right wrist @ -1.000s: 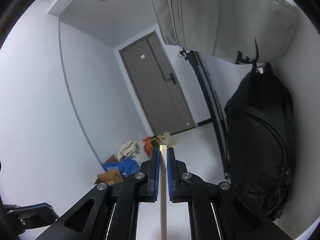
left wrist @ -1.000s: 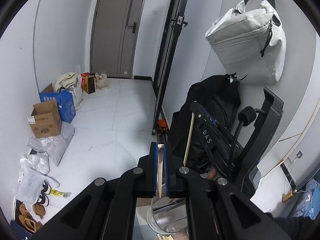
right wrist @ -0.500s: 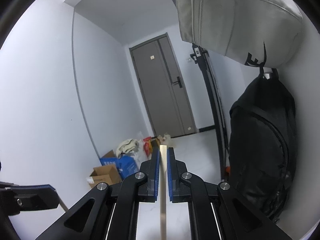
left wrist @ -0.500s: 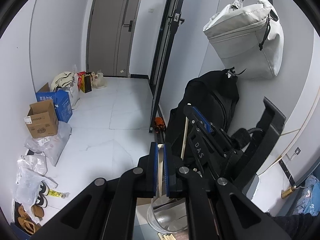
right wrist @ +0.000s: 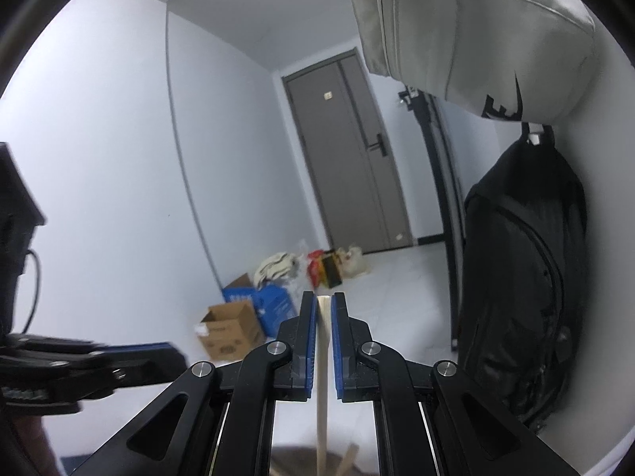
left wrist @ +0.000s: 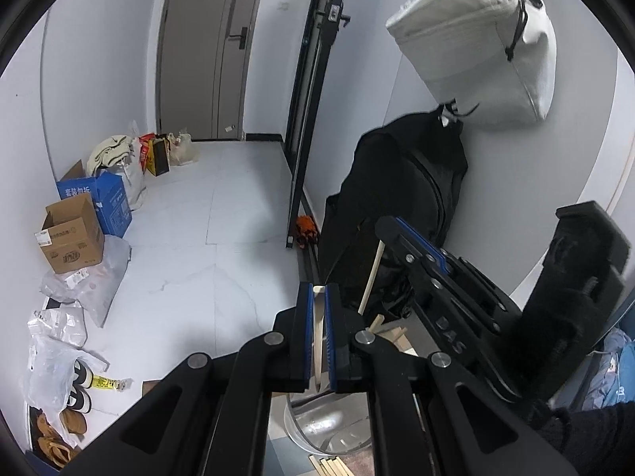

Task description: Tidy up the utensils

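In the left wrist view my left gripper is shut on a pale flat wooden utensil that stands between its blue pads. Below it sits a round shiny container, with several loose wooden sticks at the bottom edge. To the right my right gripper holds a thin wooden stick that slants down toward the container. The right wrist view shows my right gripper shut on that wooden stick, and my left gripper at the lower left, blurred.
A black backpack and a grey bag hang on the wall to the right. A grey door lies ahead. Cardboard boxes, plastic bags and shoes line the left wall of the white tiled floor.
The right wrist view has rolled and dipped slightly, and the left gripper now reaches further into it from the left. Both grippers stay shut on their wooden pieces.
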`<action>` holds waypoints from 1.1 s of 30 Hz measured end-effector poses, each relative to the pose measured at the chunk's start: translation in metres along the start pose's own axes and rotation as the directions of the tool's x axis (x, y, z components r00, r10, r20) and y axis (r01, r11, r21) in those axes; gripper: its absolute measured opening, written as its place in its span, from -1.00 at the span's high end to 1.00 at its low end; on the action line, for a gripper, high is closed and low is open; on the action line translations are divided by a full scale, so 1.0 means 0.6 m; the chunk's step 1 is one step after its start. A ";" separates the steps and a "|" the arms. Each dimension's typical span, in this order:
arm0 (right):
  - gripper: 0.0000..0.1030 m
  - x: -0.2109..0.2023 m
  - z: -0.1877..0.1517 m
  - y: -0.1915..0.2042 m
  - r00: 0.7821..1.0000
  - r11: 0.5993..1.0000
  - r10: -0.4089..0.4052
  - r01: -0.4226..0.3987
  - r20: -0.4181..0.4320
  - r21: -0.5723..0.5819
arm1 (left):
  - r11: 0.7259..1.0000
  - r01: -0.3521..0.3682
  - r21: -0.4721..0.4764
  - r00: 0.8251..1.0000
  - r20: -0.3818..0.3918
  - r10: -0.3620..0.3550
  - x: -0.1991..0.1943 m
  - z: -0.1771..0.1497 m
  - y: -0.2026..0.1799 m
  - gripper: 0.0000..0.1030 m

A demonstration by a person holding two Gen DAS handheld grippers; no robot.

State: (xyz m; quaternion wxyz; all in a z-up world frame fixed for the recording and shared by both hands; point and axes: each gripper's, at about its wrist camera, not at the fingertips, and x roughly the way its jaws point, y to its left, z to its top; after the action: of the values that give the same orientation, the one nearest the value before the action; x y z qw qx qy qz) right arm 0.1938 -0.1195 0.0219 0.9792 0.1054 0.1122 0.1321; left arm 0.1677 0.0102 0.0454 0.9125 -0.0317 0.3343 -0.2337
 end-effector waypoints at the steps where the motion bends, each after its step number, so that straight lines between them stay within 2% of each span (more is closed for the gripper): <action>1: 0.87 -0.003 -0.003 -0.004 1.000 1.000 0.016 -0.016 -0.018 0.007 | 1.000 0.003 0.001 1.000 -0.005 -0.003 0.001 -0.002 -0.001 0.97; 6: 0.87 -0.021 -0.013 -0.021 0.997 0.999 0.039 -0.036 -0.062 0.040 | 0.999 0.049 -0.006 0.999 -0.019 -0.049 0.004 -0.002 -0.005 0.97; 9: 0.86 -0.027 -0.014 -0.030 0.992 0.996 0.074 -0.067 -0.100 0.065 | 0.998 0.051 -0.021 0.998 -0.025 -0.052 0.002 0.002 -0.009 0.96; 10: 0.79 -0.028 -0.014 -0.033 0.990 0.995 0.081 -0.073 -0.115 0.072 | 0.999 0.049 -0.021 0.998 -0.035 -0.050 0.004 0.003 -0.010 0.95; 11: 0.58 -0.030 -0.014 -0.033 0.987 0.994 0.089 -0.079 -0.133 0.080 | 0.999 0.048 -0.026 0.998 -0.050 -0.049 0.004 0.004 -0.010 0.94; 12: 0.45 -0.033 -0.013 -0.038 0.984 0.991 0.101 -0.086 -0.149 0.101 | 0.998 0.050 -0.038 0.997 -0.053 -0.052 0.003 0.005 -0.009 0.93; 13: 0.22 -0.042 -0.012 -0.044 0.984 0.989 0.103 -0.086 -0.146 0.120 | 0.998 0.051 -0.046 0.997 -0.052 -0.054 -0.001 0.005 -0.009 0.90; 14: 0.14 -0.052 -0.012 -0.048 0.985 0.987 0.105 -0.087 -0.139 0.134 | 0.998 0.047 -0.048 0.998 -0.050 -0.049 -0.005 0.005 -0.009 0.86; 16: 0.07 -0.072 -0.009 -0.055 0.986 0.986 0.105 -0.086 -0.131 0.144 | 0.998 0.013 -0.057 0.999 -0.035 -0.015 -0.015 0.004 -0.008 0.50; 19: -0.10 -0.103 -0.001 -0.067 0.987 0.983 0.101 -0.080 -0.122 0.168 | 0.995 -0.022 -0.092 1.000 0.002 0.022 -0.041 -0.002 -0.003 0.23; 23: -0.36 -0.142 0.007 -0.076 0.990 0.983 0.079 -0.058 -0.113 0.176 | 0.991 -0.092 -0.100 0.995 0.039 0.096 -0.077 -0.020 -0.012 0.20; 25: -0.42 -0.163 0.008 -0.077 0.992 0.983 0.070 -0.050 -0.108 0.174 | 0.986 -0.135 -0.092 0.989 0.040 0.140 -0.089 -0.027 -0.022 0.11; 27: -0.50 -0.177 0.010 -0.075 0.992 0.984 0.066 -0.047 -0.105 0.169 | 0.986 -0.143 -0.083 0.987 0.064 0.149 -0.108 -0.034 -0.034 0.04; 30: -0.61 -0.210 0.013 -0.067 0.993 0.986 0.067 -0.052 -0.094 0.157 | 0.977 -0.200 -0.070 0.972 0.110 0.207 -0.136 -0.042 -0.052 -0.21; 33: -0.78 -0.239 0.019 -0.056 0.995 0.988 0.066 -0.054 -0.079 0.143 | 0.968 -0.242 -0.066 0.955 0.160 0.249 -0.162 -0.049 -0.066 -0.29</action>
State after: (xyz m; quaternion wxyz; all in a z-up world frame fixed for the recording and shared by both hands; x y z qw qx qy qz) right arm 0.0695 -0.1935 0.0522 0.9594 0.1719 0.1587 0.1576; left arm 0.0684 0.0212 0.0887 0.9582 -0.0304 0.2634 -0.1074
